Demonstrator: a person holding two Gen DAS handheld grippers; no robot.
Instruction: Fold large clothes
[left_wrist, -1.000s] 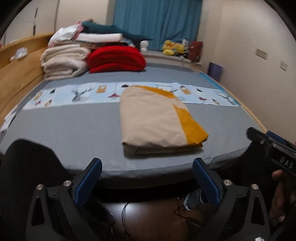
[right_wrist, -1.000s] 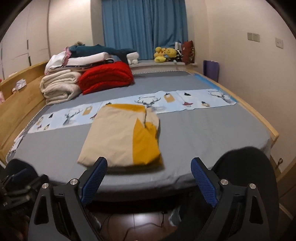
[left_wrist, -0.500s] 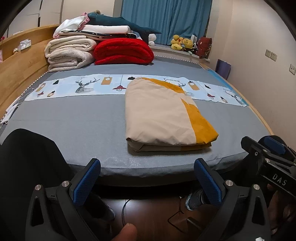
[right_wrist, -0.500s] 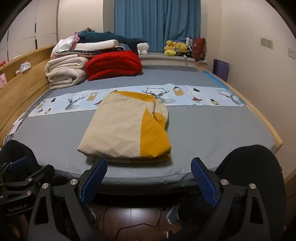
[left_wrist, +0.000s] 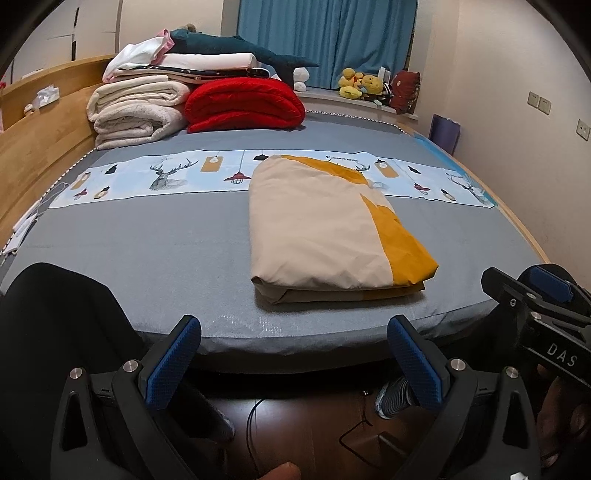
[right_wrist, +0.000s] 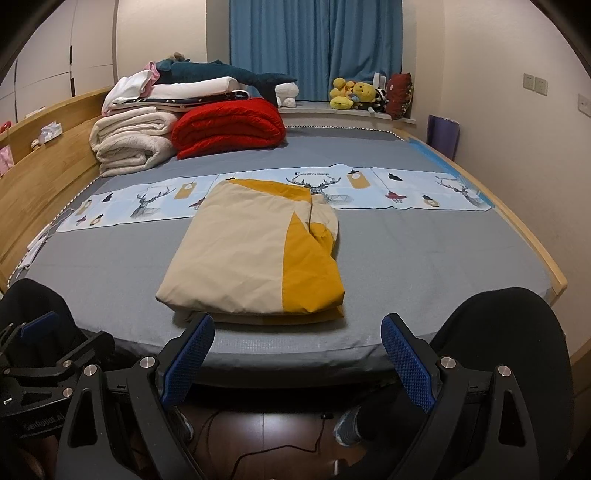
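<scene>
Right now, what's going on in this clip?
A person holds two grippers at the foot of a bed. The left gripper and right gripper are both open, empty and off the near edge. The beige and yellow garment lies folded into a neat rectangle on the grey sheet, touched by neither. The fold looks done. Blankets are stacked by the headboard.

The folded cloth's (left_wrist: 317, 229) inner layers are hidden; wall switches (left_wrist: 538, 102) too small to read.

Far left on the grey bed (right_wrist: 424, 258) I see a red quilt (right_wrist: 229, 125) beside stacked cream blankets (right_wrist: 133, 142), a deer-print cloth strip (right_wrist: 406, 188) lying across the middle, and yellow plush toys (right_wrist: 349, 92) under blue curtains (right_wrist: 314, 44).
</scene>
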